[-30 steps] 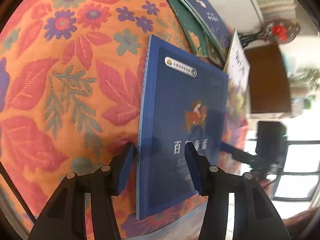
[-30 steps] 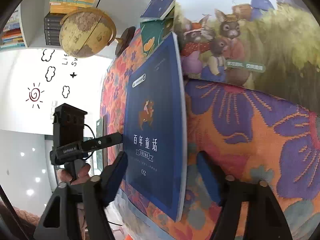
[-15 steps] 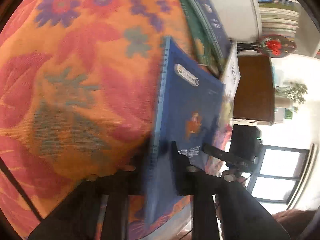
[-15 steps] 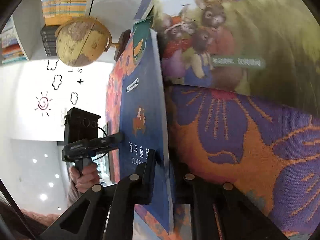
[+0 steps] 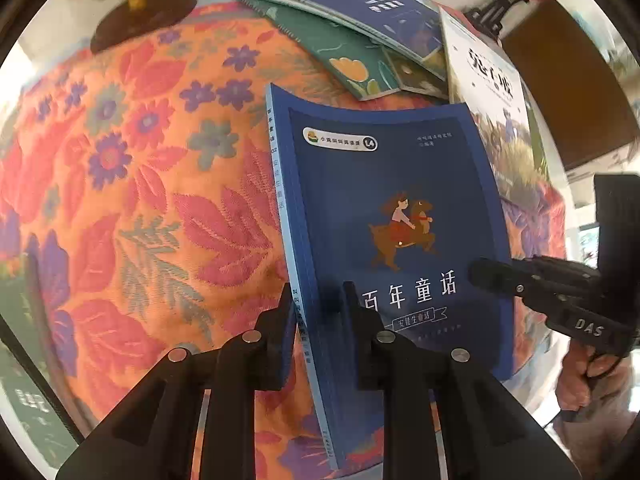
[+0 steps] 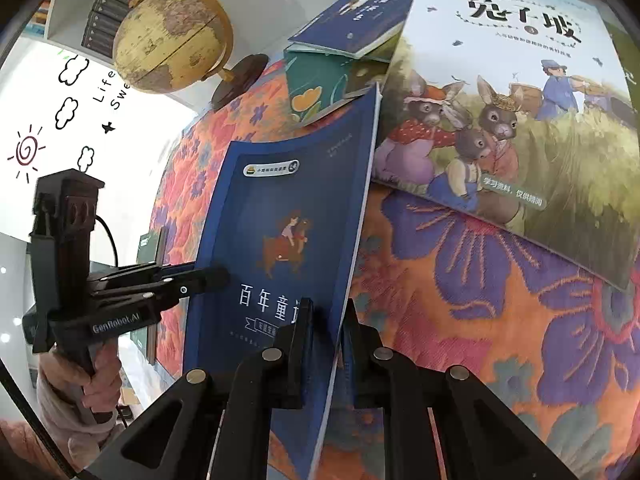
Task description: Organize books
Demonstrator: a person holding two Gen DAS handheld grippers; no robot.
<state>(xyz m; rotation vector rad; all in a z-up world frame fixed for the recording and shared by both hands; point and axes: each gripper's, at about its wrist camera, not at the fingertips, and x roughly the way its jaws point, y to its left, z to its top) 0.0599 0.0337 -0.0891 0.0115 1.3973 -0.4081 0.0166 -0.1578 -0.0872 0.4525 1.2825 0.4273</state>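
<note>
The dark blue storybook [image 5: 396, 216], with a rider on a brown animal on its cover, is held at its lower end by both grippers at once. The left gripper [image 5: 316, 320] is clamped over the spine edge, one pad on the cover and the other behind, and the right gripper [image 6: 326, 340] is clamped over the opposite, open edge in the same way; both sets of jaws have just been closing, and the book is pinched between them. The cover is seen bowed into a curve, and the book appears raised off the floral tablecloth [image 5: 152, 208] that covers the counter, though how clear of it cannot be told.

Beyond it, a rabbit picture book [image 6: 512, 92] lies flat on the cloth just to the right, and a green book with a tulip [image 5: 340, 52] is overlapped by another blue book [image 5: 360, 0] near the far edge. A globe [image 6: 172, 36] on a dark stand is set by the far corner, with shelved books [image 6: 108, 12] seen behind it.

The step in hand is judged to be the pick-up of one book from the scattered group, with the sorting barely begun, since the other three are not yet gathered. The next move would call for both hands to be carried together at one pace, so that the thin book is not twisted or buckled further, and for it to be squared against a chosen neighbour or the shelf before either grip is let go
</note>
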